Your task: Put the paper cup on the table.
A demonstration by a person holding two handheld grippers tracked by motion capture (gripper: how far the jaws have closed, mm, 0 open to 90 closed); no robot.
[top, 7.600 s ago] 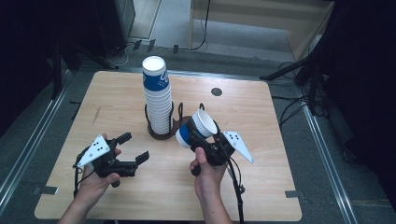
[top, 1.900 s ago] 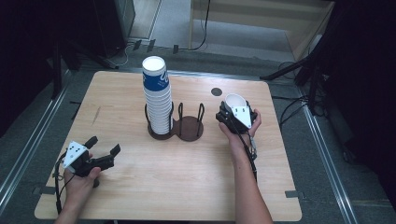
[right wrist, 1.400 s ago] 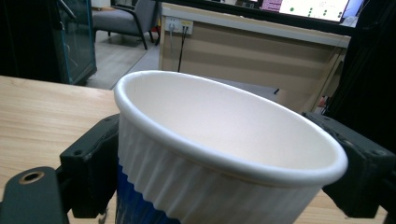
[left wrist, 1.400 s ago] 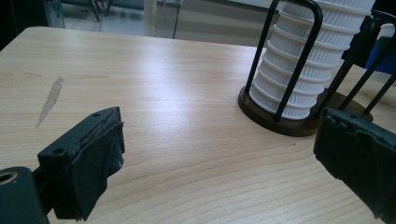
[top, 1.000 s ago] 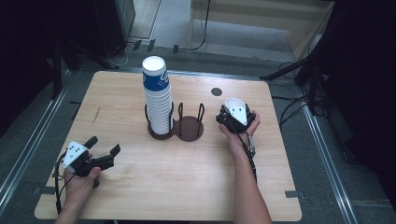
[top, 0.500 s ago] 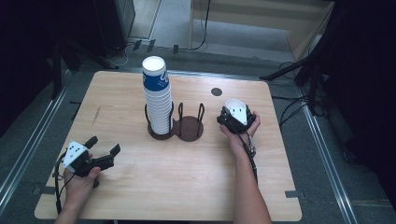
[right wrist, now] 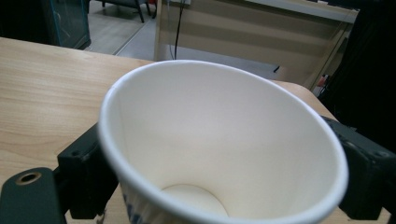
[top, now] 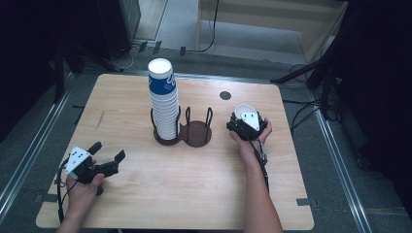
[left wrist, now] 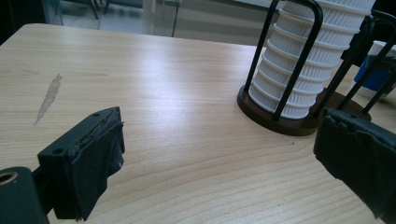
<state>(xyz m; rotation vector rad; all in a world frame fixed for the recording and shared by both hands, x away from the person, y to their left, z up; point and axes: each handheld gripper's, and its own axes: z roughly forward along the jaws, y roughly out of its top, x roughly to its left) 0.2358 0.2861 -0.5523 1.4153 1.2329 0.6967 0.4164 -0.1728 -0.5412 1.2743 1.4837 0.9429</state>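
The right tongs (top: pixel 241 118) pinch a single paper cup (right wrist: pixel 224 154) by its wall, one jaw on either side; in the right gripper view the cup stands mouth up, white inside, with a trace of blue print low on its outer wall; in the high view the cup (top: pixel 244 109) sits toward the right edge of the bench (top: pixel 145 204), just right of the cup holder (top: pixel 187 133), whether its base touches the wood cannot be told. The holder is a dark two-ring stand near the middle of the bench; its left ring carries a tall stack of cups (top: pixel 163 104), white-ribbed with a blue cup on top; its right ring, the one nearer the held cup, has nothing in it. The left tongs (top: pixel 108 151) rest near the front left corner of the bench, jaws spread wide with only bare wood between them; the left gripper view looks past them at the stack (left wrist: pixel 308 60) in its wire uprights.
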